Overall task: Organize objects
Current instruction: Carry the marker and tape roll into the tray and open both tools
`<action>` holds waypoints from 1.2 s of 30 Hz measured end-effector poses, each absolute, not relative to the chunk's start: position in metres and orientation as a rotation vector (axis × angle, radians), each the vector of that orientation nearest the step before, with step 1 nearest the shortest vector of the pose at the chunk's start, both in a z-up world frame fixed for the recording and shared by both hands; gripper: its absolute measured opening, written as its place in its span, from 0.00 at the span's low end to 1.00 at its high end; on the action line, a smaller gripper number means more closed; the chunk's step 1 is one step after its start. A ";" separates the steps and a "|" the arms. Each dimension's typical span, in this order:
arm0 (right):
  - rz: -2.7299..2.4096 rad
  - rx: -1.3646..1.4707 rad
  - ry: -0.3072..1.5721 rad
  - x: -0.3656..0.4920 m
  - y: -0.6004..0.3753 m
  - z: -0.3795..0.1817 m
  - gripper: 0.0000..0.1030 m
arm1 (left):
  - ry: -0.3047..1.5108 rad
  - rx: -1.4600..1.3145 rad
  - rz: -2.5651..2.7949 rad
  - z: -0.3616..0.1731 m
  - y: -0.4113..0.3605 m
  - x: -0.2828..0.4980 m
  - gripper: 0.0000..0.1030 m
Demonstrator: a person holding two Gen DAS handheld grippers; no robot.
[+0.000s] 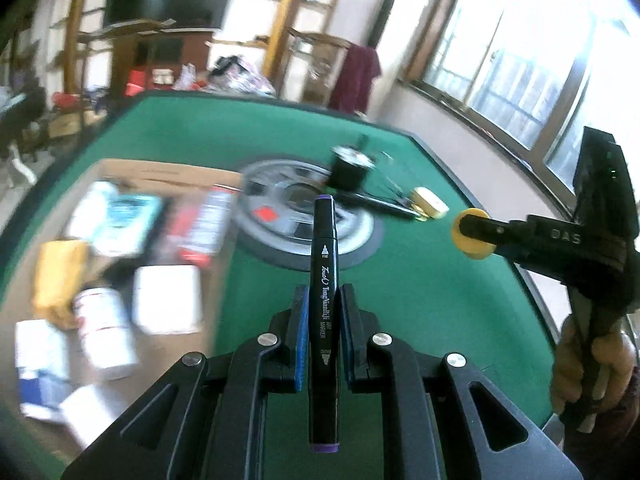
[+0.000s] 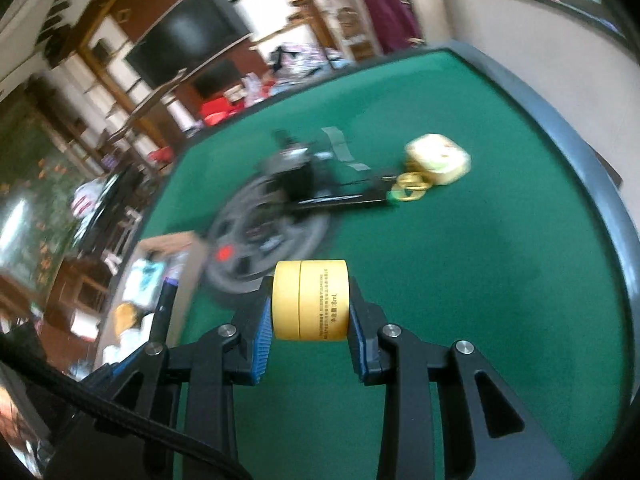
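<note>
My left gripper [image 1: 324, 312] is shut on a black art marker [image 1: 324, 248] with purple ends, which stands upright between the blue pads above the green table [image 1: 420, 288]. My right gripper [image 2: 310, 308] is shut on a small round yellow jar [image 2: 316, 300], pressed at both flat sides. From the left wrist view the right gripper [image 1: 476, 236] shows at the right edge with the yellow jar [image 1: 466, 236], and a hand [image 1: 588, 364] holds its handle. The left gripper's marker [image 2: 164, 304] shows at the lower left of the right wrist view.
An open cardboard box [image 1: 120, 172] with several packets and bottles lies left. A grey round disc [image 1: 304, 216] sits mid-table with a black pot [image 1: 350, 170] at its far edge. A cream box [image 2: 438, 158], gold rings [image 2: 410, 188] and a dark stick [image 2: 344, 200] lie beyond.
</note>
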State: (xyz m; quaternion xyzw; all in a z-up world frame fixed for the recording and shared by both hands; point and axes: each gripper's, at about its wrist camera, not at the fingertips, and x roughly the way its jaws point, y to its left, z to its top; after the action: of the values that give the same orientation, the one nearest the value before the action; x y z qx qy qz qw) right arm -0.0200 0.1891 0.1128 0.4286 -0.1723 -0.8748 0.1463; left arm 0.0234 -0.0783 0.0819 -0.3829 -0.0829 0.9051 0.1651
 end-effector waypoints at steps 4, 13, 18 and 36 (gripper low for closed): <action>-2.433 1.211 -0.421 -0.011 0.132 0.118 0.29 | -0.264 -1.081 2.667 0.085 -0.125 0.035 0.11; -2.196 1.250 -0.233 0.007 0.008 0.093 0.29 | -0.370 -1.191 2.767 0.053 -0.207 0.026 0.11; -2.143 1.280 -0.132 0.010 -0.033 0.073 0.29 | -0.437 -1.239 2.732 0.032 -0.224 0.019 0.11; -2.098 1.414 -0.028 0.002 -0.078 0.030 0.29 | -0.425 -1.136 2.823 0.041 -0.235 0.039 0.11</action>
State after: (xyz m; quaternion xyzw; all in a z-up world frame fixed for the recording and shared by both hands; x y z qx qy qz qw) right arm 0.0018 -0.0778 0.0300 0.5330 -0.0106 -0.7907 0.3011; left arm 0.0394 -0.2353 0.0407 -0.3694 -0.1383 0.9183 0.0346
